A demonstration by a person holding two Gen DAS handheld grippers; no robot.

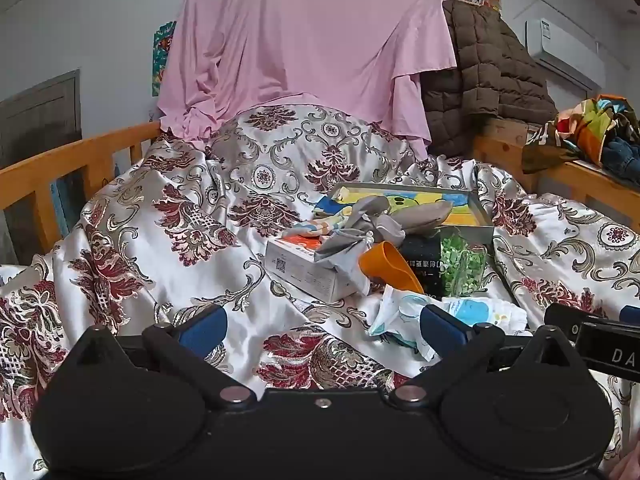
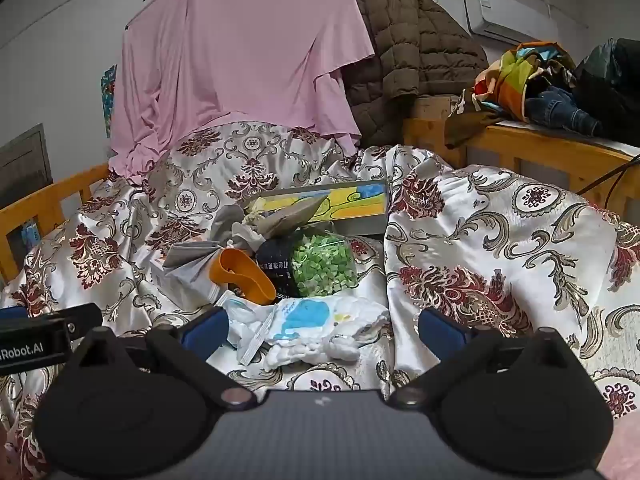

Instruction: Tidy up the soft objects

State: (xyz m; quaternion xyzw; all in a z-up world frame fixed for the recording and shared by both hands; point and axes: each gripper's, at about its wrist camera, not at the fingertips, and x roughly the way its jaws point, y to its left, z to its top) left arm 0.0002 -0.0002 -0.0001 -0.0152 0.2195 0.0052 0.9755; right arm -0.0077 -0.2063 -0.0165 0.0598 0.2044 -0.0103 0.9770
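Bedroom, wooden-railed bed under a floral satin quilt [image 2: 500, 240]. Left gripper [image 1: 322, 330] and right gripper [image 2: 322, 330] both spread to full width, holding nothing, tilted down over the quilt. Just ahead of the right gripper's blue pads [image 2: 206, 330], a white whale-print cloth [image 2: 316, 328]. Behind the cloth, an orange cup [image 2: 244, 276], a bag of green pieces [image 2: 324, 266], grey drawstring pouches [image 2: 236, 236], a picture-lidded box [image 2: 340, 204]. Farther behind the cloth, a pink sheet [image 2: 248, 60] hanging.
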